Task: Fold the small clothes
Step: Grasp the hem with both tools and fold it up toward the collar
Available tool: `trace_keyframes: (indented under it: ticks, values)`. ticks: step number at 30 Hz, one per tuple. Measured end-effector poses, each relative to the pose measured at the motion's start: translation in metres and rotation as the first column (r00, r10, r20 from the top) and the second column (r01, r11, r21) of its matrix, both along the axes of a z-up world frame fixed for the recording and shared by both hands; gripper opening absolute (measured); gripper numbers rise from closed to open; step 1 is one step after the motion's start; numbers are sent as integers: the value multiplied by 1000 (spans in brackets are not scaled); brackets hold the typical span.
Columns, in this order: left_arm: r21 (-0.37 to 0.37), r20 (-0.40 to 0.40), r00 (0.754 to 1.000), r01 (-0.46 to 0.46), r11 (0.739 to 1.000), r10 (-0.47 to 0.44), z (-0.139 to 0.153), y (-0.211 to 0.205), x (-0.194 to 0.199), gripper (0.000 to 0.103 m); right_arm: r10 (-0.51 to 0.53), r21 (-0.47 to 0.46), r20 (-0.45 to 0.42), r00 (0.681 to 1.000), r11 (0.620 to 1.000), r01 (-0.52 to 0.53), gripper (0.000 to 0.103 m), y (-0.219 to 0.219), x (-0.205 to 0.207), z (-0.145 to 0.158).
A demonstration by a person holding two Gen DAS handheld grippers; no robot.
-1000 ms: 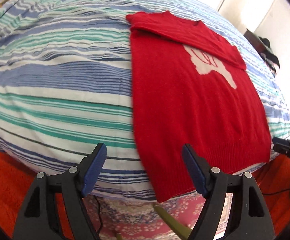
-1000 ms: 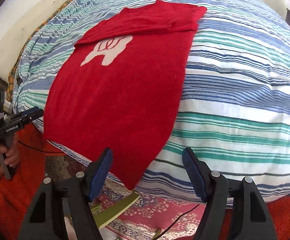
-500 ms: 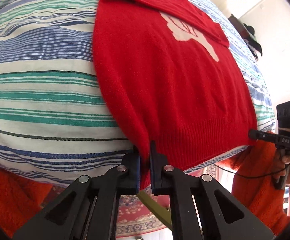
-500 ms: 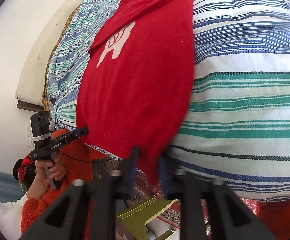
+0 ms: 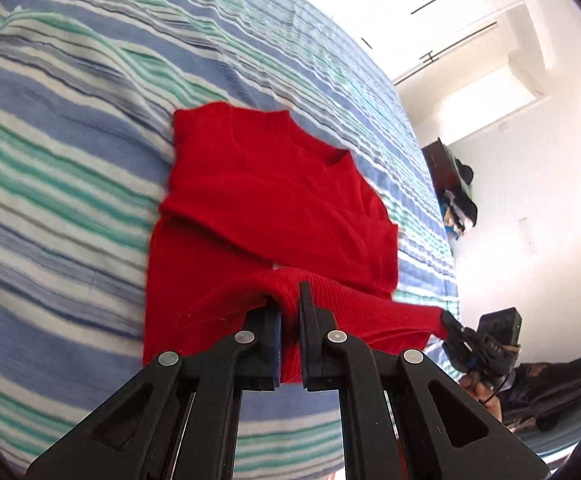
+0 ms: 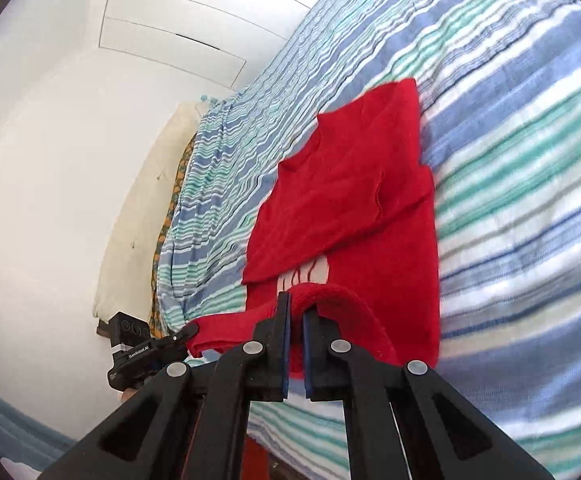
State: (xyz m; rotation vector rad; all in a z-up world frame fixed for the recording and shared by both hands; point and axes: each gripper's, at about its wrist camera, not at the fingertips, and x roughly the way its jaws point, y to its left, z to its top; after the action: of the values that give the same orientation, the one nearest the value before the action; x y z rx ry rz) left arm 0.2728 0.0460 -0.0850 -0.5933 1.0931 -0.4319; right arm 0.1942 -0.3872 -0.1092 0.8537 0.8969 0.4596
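Observation:
A small red sweater (image 5: 258, 200) with a white motif lies on the striped bed, its sleeves folded across the chest. My left gripper (image 5: 289, 304) is shut on the left corner of its ribbed hem. My right gripper (image 6: 296, 312) is shut on the right corner of the hem. Both hold the hem lifted above the sweater's body (image 6: 354, 200), so the lower part curls over towards the collar. The white motif (image 6: 310, 274) is mostly hidden under the raised hem. Each gripper shows in the other's view, the right one (image 5: 456, 330) and the left one (image 6: 182, 334).
The bed has a blue, green and white striped cover (image 5: 70, 128). A cream pillow (image 6: 138, 216) lies at its head by the white wall. A dark dresser with clothes (image 5: 454, 184) stands beyond the far side. White wardrobe doors (image 6: 178, 12) are behind.
Both grippers, open a second ago, closed on the hem corners at the bed's edge. They have since lifted the hem and carried it up over the sweater towards the collar.

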Motion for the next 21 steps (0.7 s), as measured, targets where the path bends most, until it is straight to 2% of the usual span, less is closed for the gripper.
trace_keyframes:
  ticks: [5,9,11,12,13,15,16,19,21]
  values:
    - [46,-30,998,-56,997,57,-11,-10,94,5,-48,-57,17,999,997,49,5,6,101,13]
    - [110,-55,993,-94,989,101,-31,-19,148,5,-71,-117,7,997,991,71,5,10,165,12]
    - [133,-91,988,-111,985,124,-47,-20,170,10,-88,-146,-4,996,986,86,5,11,191,5]
    - [146,-121,983,-120,982,138,-57,-18,179,20,-93,-163,-5,996,982,91,5,12,201,-1]
    - [161,-153,976,-129,978,154,-64,-16,188,36,-93,-189,-7,996,978,90,8,15,210,-6]
    - [193,-175,965,-160,968,194,-69,-6,196,54,-122,-278,-30,992,954,109,28,16,222,-14]
    - [202,-162,963,-182,962,216,-66,1,196,62,-130,-301,-25,991,947,117,44,15,223,-15]
    - [204,-77,968,-217,955,237,-51,18,182,70,-116,-337,37,993,934,122,44,4,211,-8]
    - [221,-30,972,-223,950,235,-46,22,166,71,-60,-369,79,995,925,85,44,12,198,2]
